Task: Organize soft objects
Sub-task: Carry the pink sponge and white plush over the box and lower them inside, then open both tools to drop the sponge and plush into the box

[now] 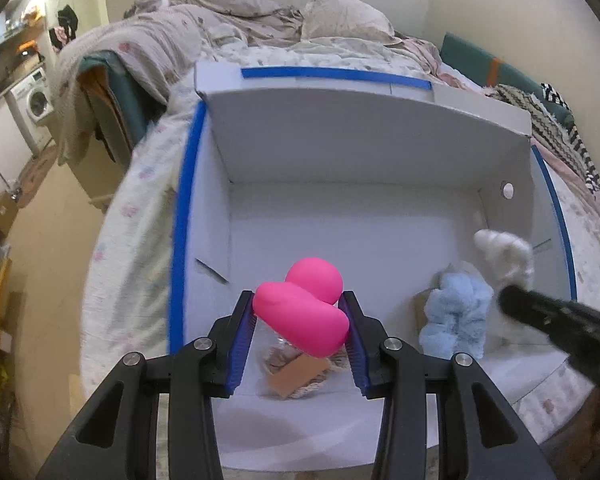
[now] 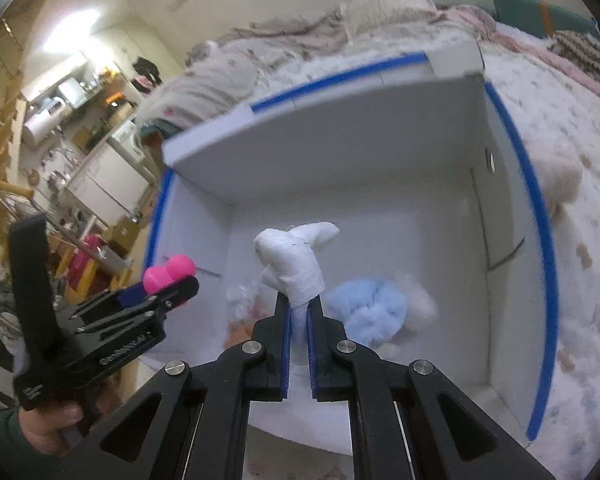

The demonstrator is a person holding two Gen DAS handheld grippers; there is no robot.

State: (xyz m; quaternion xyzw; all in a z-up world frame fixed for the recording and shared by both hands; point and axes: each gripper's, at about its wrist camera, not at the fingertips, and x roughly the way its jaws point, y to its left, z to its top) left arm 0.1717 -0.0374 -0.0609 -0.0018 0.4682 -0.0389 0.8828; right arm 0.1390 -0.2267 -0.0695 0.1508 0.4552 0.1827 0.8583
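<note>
My left gripper (image 1: 298, 308) is shut on a pink squishy toy (image 1: 304, 312), held above the near left part of a white box with blue-taped rims (image 1: 184, 200). The right wrist view shows that toy (image 2: 170, 274) and the left gripper (image 2: 180, 288) from the side. My right gripper (image 2: 299, 304) is shut on a white plush toy (image 2: 296, 260), hanging over the box (image 2: 536, 240). In the left wrist view the white plush (image 1: 504, 256) sticks out past the right gripper's black finger (image 1: 548, 312). A light blue fluffy toy (image 1: 456, 316) (image 2: 370, 312) lies on the box floor.
The box sits on a bed with a floral quilt (image 1: 132, 248) and rumpled bedding (image 1: 228, 16) behind. A bagged item with a brown card (image 1: 296, 372) lies on the box floor under the pink toy. A cream plush (image 2: 560, 176) lies outside the box's right wall.
</note>
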